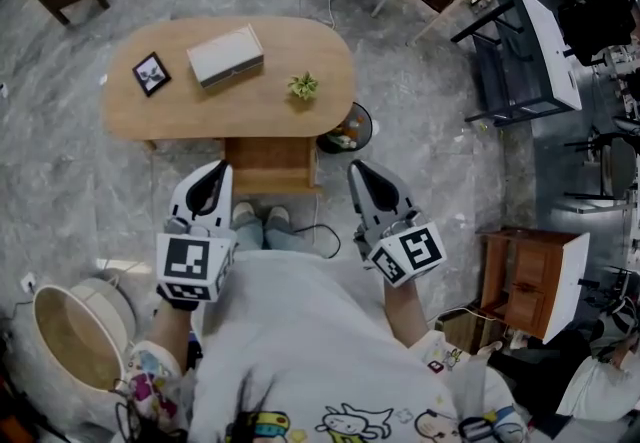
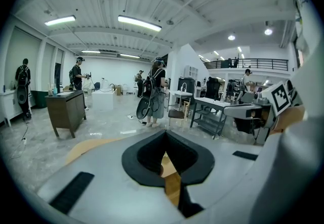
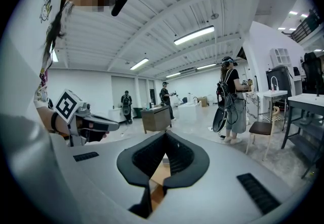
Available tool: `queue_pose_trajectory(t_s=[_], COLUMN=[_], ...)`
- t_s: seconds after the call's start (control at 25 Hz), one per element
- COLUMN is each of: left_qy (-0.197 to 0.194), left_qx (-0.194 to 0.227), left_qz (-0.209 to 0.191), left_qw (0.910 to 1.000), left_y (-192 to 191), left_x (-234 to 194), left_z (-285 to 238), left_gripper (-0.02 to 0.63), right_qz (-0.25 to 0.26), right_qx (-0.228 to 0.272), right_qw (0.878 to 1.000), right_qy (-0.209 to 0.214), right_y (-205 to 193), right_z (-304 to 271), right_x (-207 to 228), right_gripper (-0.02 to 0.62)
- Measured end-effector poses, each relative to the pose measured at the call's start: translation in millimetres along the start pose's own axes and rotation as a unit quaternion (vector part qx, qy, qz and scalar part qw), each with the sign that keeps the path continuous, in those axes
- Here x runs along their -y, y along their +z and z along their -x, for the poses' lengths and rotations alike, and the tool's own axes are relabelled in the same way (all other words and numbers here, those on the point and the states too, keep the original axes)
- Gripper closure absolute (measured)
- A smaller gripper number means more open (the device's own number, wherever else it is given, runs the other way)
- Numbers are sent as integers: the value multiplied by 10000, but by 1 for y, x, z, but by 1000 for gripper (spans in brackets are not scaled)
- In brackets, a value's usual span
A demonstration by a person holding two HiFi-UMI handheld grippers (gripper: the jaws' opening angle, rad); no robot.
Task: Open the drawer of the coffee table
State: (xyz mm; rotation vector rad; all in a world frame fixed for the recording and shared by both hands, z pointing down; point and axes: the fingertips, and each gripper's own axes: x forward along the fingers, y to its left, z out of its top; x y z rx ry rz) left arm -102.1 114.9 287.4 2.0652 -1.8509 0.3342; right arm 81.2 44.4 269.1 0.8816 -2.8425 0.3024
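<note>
So the drawer (image 1: 270,166) looks to be out already. It can be seen sticking out from the lower edge of the table (image 1: 250,106), just under centre in the head view, with the person's feet right below it. The opening step is judged to be pretty much done, not just starting.

The left hand-held gripper (image 1: 216,171) is clenched with nothing in it, and the same goes for the right hand-held gripper (image 1: 358,171). In both gripper views the pads are seen pressed together, with only a sliver of wood showing past them. Both are held either side of the drawer front, near it, but no contact can be made out.

If more travel is wanted, the front edge would have to be hooked or pinched and drawn straight towards the lower part of the frame. That would mean the jaws being parted first. Otherwise not much is left to be done, probably.

The drawer itself is a plain light-wood box, same tone as the table, sat square. The inside looks bare, though that can't be fully confirmed from up here. On top, a frame (image 1: 151,73), a box (image 1: 225,55) and a plant (image 1: 303,85) are sat well clear of it.
</note>
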Motion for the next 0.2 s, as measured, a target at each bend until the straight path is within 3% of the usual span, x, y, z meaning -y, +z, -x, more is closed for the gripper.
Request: queue_pose_trajectory(t_s=[0.2], left_qy=[-18], left_qx=[49], left_qz=[-47], left_qw=[10000], left_y=[3], left_x=[0], left_z=[-2], left_gripper=[603], right_qz=[41], right_qx=[-36], right_qw=[10000], right_qy=[41], right_y=[-1], right_z=[-1], right_x=[1], right_gripper=[597])
